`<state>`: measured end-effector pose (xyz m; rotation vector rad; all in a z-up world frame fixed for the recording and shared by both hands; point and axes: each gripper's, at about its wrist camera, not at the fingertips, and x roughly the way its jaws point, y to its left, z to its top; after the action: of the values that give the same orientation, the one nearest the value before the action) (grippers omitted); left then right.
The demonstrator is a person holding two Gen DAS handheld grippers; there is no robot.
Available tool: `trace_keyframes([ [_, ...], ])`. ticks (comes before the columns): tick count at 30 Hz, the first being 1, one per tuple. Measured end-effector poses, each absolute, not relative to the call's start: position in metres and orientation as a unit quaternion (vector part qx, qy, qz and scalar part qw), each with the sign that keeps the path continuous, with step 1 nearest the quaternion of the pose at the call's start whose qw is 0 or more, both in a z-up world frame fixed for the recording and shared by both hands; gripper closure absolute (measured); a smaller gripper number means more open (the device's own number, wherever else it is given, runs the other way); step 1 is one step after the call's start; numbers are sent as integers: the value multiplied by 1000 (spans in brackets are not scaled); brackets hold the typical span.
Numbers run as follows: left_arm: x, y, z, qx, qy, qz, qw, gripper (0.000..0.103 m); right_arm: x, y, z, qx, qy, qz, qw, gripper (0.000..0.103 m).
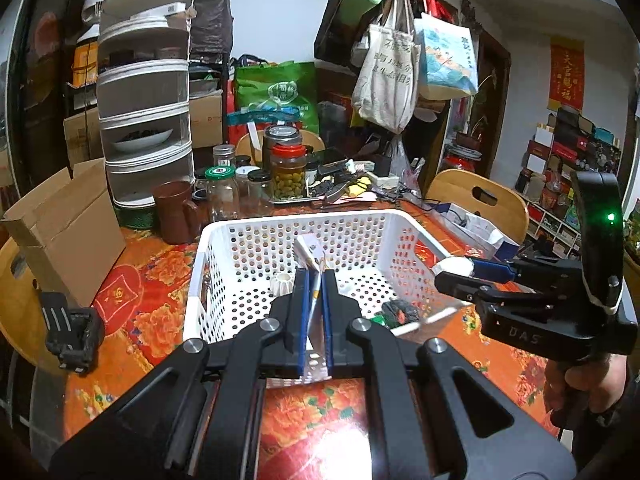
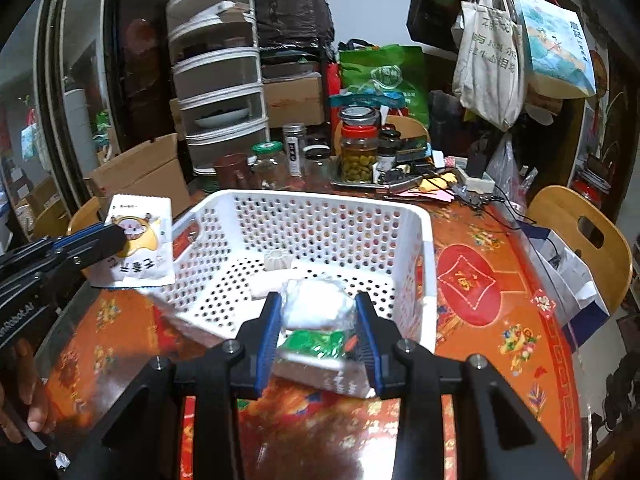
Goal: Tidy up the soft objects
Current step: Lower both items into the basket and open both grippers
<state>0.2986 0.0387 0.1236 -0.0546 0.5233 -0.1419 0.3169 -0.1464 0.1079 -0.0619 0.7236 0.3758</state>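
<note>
A white perforated basket [image 1: 224, 248] stands on the red floral table; it also shows in the right wrist view [image 2: 424, 280]. My left gripper [image 1: 316, 280] is shut on a flat white cartoon-printed packet [image 1: 310, 254], held edge-on over the basket's near wall; the packet shows face-on at the left of the right wrist view [image 2: 140, 248]. My right gripper [image 2: 320, 300] is shut on a soft white wrapped pack [image 2: 316, 304] above the basket's near rim; it shows in the left wrist view [image 1: 456, 268] at the basket's right rim. A white ribbed piece [image 2: 278, 260] and a green and black item [image 1: 400, 312] lie inside the basket.
Glass jars [image 1: 288, 172], a brown mug [image 1: 174, 212] and a white tiered rack [image 1: 144, 92] stand behind the basket. A cardboard box [image 1: 68, 232] sits at the left. Wooden chairs [image 2: 580, 240] flank the table. Bags hang on a rack [image 1: 388, 76].
</note>
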Motion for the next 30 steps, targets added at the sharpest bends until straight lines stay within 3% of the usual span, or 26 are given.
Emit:
trace_keyframes([
  [19,441,44,57,-41,414,-42,908,98,422,-134,64,-36,455,148,877,67],
  [30,456,45,28,-50,444,-36,894,97,433,-116,42,-46,489,170,854,66],
])
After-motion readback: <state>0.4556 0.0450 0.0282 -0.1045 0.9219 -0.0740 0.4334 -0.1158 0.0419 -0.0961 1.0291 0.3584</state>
